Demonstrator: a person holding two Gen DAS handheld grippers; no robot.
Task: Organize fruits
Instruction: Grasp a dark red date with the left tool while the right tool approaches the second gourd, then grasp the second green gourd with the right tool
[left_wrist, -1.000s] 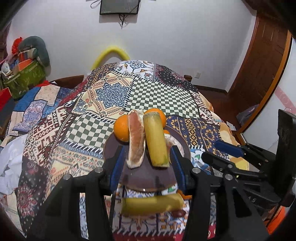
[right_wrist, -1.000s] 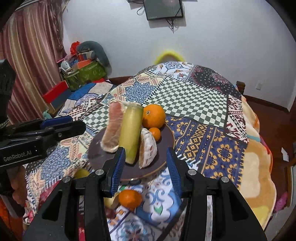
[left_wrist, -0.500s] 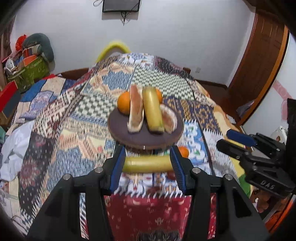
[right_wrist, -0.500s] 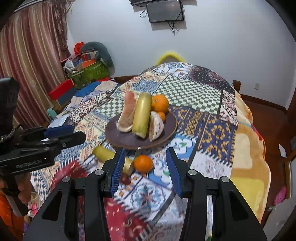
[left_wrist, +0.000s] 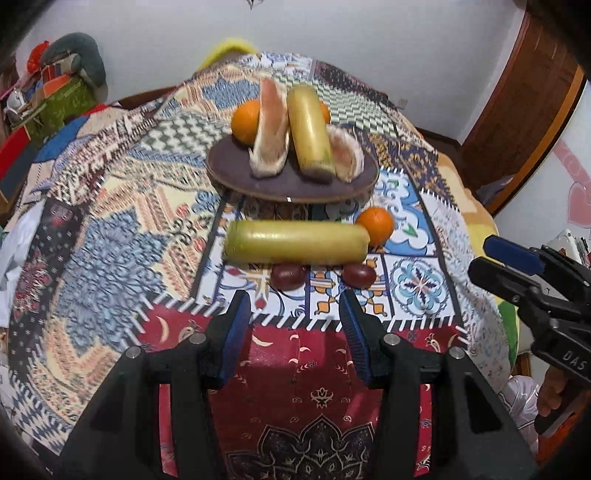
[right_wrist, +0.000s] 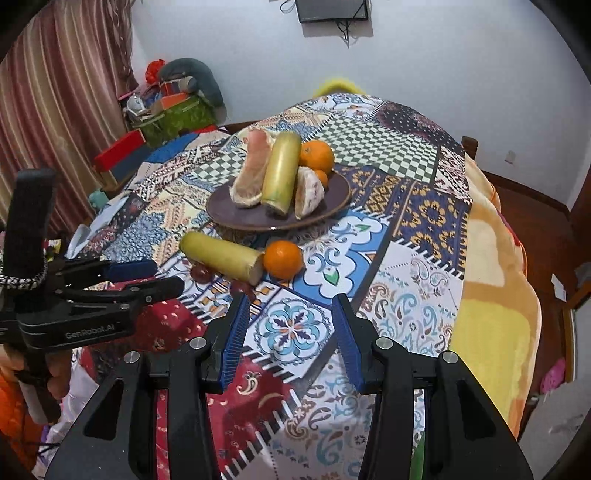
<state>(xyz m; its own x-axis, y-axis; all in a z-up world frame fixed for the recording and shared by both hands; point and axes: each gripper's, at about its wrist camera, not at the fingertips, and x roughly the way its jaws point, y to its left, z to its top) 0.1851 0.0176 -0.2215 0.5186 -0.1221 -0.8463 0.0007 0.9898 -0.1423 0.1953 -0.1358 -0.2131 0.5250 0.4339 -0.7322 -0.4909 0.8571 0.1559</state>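
Yellow-green, the loose cane piece (left_wrist: 295, 242) lies on the patchwork cloth (left_wrist: 110, 229) just before the brown plate (left_wrist: 229, 173), beside a loose orange (left_wrist: 375, 226); left gripper (left_wrist: 293, 332) and right gripper (right_wrist: 286, 332) gape empty; grip it across its middle, squarely.

The yellow stalk (left_wrist: 308, 129) on the plate (left_wrist: 236, 177) is hiding most of a small orange (left_wrist: 325, 112) behind it in the left wrist view. The loose stalk (right_wrist: 221, 258) is partly covering two dark red fruits (right_wrist: 201, 273) in the right wrist view; their kind is too small to tell. The top edge is cutting off the wall screen (right_wrist: 332, 11). The clutter in the far corner (right_wrist: 166, 99) is too blurred to identify. The right gripper (left_wrist: 517, 266) is running off the right edge in the left wrist view.
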